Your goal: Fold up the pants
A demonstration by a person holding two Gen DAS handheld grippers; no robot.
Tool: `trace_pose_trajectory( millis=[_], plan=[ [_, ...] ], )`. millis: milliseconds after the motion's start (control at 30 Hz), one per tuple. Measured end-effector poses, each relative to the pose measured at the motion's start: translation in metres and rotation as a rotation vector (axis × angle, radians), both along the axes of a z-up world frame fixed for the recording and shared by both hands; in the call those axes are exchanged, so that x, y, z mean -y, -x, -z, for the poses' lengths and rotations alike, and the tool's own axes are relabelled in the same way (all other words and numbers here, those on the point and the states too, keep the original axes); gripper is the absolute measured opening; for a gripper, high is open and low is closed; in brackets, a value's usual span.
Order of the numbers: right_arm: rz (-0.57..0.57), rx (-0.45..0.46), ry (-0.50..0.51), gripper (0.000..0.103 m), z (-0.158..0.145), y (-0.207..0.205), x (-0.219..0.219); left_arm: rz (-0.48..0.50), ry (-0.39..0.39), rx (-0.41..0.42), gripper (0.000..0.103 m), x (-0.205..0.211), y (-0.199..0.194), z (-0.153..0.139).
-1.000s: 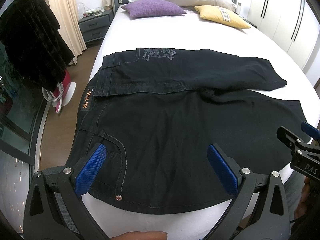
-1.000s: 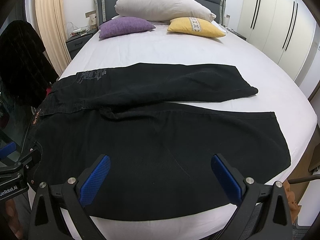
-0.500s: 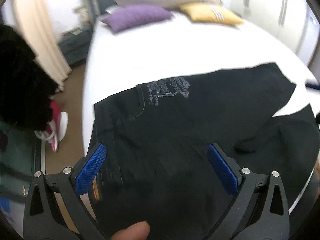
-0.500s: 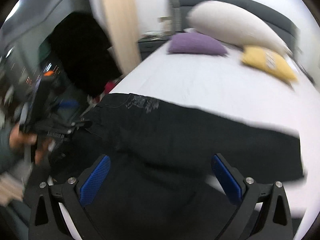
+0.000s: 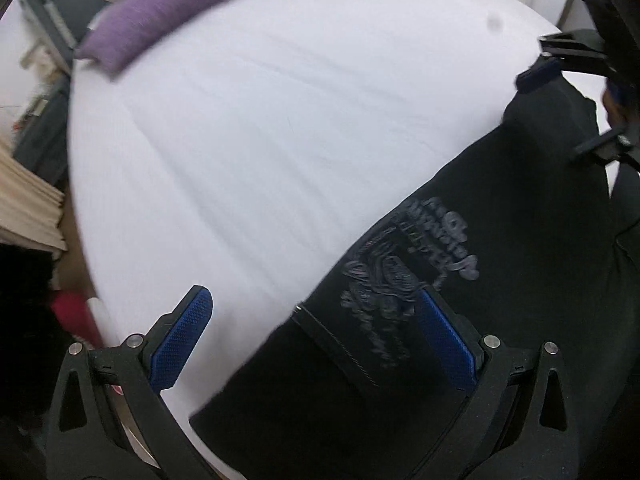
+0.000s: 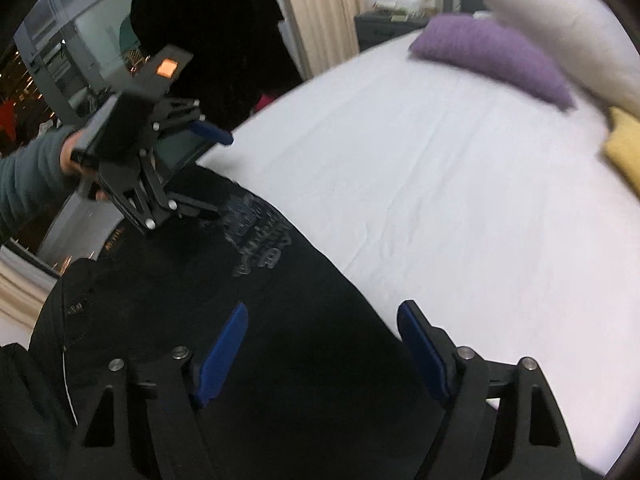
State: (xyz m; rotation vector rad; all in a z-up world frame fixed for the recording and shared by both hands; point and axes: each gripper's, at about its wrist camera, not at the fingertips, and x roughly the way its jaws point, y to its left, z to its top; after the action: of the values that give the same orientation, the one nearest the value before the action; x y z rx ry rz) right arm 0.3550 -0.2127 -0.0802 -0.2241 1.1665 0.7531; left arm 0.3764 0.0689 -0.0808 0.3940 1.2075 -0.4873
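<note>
Black pants point(image 5: 500, 280) with a grey print point(image 5: 408, 268) lie flat on the white bed point(image 5: 260, 140). My left gripper point(image 5: 316, 332) hangs open over the far edge of the pants near the waist, one pad over the sheet and one over the print. In the right wrist view the left gripper point(image 6: 214, 172) shows at the waist end, held by a hand in a grey sleeve. My right gripper point(image 6: 320, 348) is further along the same far edge of the pants point(image 6: 280, 320). Its jaws are closing, with the cloth edge between them, and the pads press on nothing.
A purple pillow point(image 6: 492, 56), a white pillow point(image 6: 560, 32) and a yellow pillow point(image 6: 628, 148) lie at the head of the bed. A beige curtain point(image 6: 316, 12) and a dark hanging garment point(image 6: 208, 28) stand beyond the bed's left side.
Both grippers have swung from the near side of the pants to the far edge by the print, rolling as they went. The right jaws have narrowed.
</note>
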Motion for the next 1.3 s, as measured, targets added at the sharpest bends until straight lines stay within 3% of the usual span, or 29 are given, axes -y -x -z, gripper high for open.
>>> trace_pose_trajectory(
  millis=[233, 467, 500, 567, 600, 633, 667, 733, 933, 1300],
  plan=[
    [-0.071, -0.109, 0.066, 0.074, 0.051, -0.027, -0.006, 0.033, 0.005, -0.110, 0.103, -0.013, -0.026, 0.030],
    [-0.068, -0.153, 0.059, 0.073, 0.062, -0.037, -0.006, 0.070, 0.016, -0.148, 0.099, -0.011, -0.049, 0.037],
    [-0.074, -0.158, 0.060, 0.071, 0.062, -0.038, -0.006, 0.077, 0.016, -0.152, 0.095, -0.009, -0.053, 0.036],
    [-0.079, -0.162, 0.069, 0.053, 0.060, -0.043, -0.012, 0.087, 0.020, -0.162, 0.088, -0.008, -0.057, 0.034],
    [-0.077, -0.163, 0.069, 0.033, 0.060, -0.045, -0.013, 0.093, 0.025, -0.165, 0.081, -0.007, -0.059, 0.032],
    [-0.075, -0.172, 0.069, 0.022, 0.061, -0.046, -0.014, 0.096, 0.030, -0.169, 0.073, -0.007, -0.060, 0.031],
    [-0.075, -0.178, 0.072, 0.022, 0.061, -0.047, -0.014, 0.101, 0.036, -0.174, 0.068, -0.006, -0.062, 0.029],
    [-0.080, -0.179, 0.083, 0.013, 0.059, -0.045, -0.018, 0.113, 0.067, -0.199, 0.038, -0.005, -0.063, 0.025],
    [-0.067, -0.119, 0.096, 0.007, 0.046, -0.035, -0.040, 0.096, 0.094, -0.162, 0.012, 0.001, -0.065, 0.007],
    [-0.048, 0.037, 0.065, 0.005, -0.012, 0.016, -0.053, 0.032, 0.143, 0.054, 0.008, -0.019, -0.039, -0.055]
  ],
)
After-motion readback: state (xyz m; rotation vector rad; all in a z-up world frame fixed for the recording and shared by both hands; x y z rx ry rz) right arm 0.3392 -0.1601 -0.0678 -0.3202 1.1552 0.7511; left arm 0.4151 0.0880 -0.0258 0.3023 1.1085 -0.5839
